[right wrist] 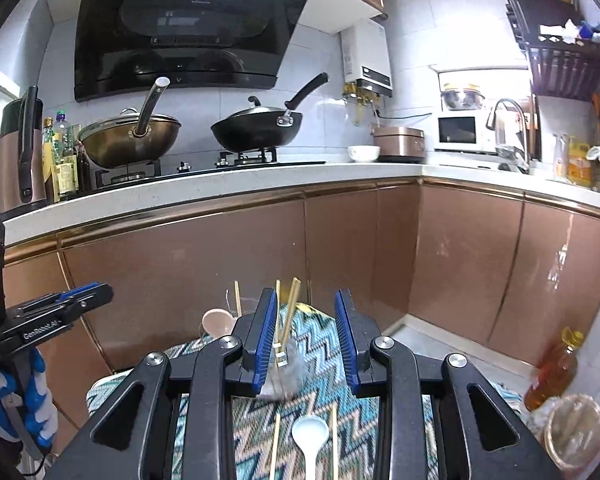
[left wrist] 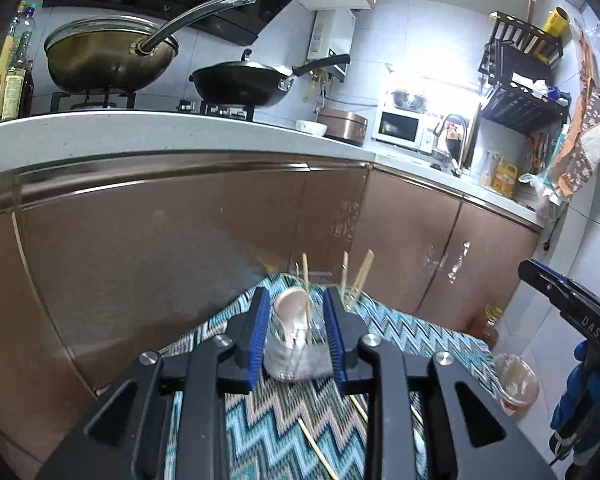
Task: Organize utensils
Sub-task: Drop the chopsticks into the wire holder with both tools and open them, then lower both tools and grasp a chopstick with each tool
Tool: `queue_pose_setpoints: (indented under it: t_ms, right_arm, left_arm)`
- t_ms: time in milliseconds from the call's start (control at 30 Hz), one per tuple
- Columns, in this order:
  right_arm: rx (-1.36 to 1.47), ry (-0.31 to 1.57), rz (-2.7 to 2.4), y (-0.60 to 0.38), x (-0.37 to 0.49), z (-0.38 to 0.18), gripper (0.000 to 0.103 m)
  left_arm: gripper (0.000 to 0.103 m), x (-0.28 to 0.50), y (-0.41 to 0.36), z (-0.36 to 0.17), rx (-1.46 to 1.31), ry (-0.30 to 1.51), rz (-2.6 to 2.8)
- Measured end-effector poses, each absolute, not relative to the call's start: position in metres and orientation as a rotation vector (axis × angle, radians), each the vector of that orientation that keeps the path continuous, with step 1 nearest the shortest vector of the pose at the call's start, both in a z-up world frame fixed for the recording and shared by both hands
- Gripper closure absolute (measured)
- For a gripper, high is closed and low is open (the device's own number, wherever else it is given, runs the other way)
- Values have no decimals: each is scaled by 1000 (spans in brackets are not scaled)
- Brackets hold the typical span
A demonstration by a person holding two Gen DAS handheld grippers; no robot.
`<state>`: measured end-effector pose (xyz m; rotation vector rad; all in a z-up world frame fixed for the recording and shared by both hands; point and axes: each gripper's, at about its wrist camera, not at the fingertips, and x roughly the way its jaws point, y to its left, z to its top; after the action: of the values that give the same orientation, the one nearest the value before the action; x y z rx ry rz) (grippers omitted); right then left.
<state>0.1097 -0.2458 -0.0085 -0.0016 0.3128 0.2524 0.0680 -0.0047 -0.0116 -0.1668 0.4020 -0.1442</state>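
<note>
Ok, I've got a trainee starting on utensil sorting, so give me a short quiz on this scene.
1. True or false: the white spoon lies on the cloth, not in a glass.
2. What stands in the glass along with the pink spoon? A) a fork B) a chopstick C) a knife
3. How many pans sit on the stove?

Key: 1 true. 2 B. 3 two, a brass pan and a black wok.
</note>
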Motion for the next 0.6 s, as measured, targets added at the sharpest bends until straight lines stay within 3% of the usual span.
queue_pose_setpoints:
  t_ms: [600]
  right_arm:
    - [11,433,330,-281,33,-4,73]
  left_arm:
    - [77,-4,-24,-3,-228,571,-155]
